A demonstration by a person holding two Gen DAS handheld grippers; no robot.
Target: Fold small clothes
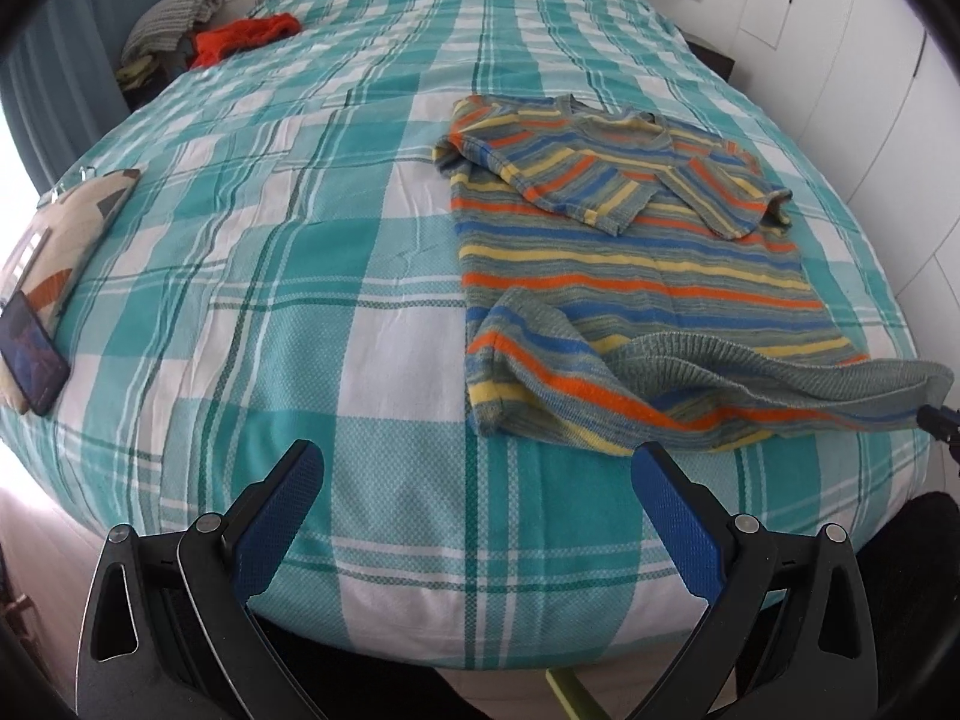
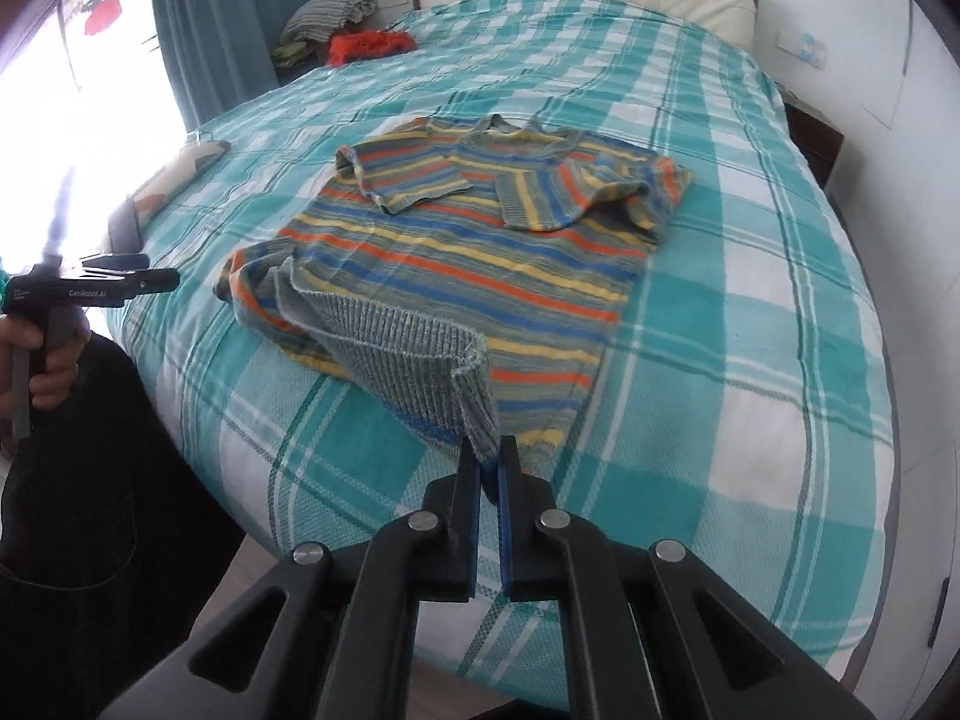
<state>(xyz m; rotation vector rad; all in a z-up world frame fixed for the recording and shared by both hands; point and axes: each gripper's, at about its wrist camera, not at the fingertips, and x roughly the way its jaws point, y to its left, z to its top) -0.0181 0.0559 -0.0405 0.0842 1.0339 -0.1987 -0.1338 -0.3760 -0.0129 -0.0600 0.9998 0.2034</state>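
Note:
A small striped knit sweater (image 1: 630, 264) in orange, blue, yellow and grey lies on the teal plaid bedspread (image 1: 300, 252), both sleeves folded across its chest. My right gripper (image 2: 491, 450) is shut on the sweater's (image 2: 456, 252) near hem corner and lifts it off the bed; its tip shows at the right edge of the left wrist view (image 1: 936, 420). My left gripper (image 1: 477, 462) is open and empty, over the bed's near edge just left of the hem. It also shows in the right wrist view (image 2: 120, 276), held in a hand.
A patterned cushion (image 1: 60, 240) and a dark phone (image 1: 33, 354) lie at the bed's left edge. An orange garment (image 1: 246, 36) and a pile of clothes (image 1: 174, 18) sit at the far left corner. A white wall (image 1: 870, 90) runs along the right.

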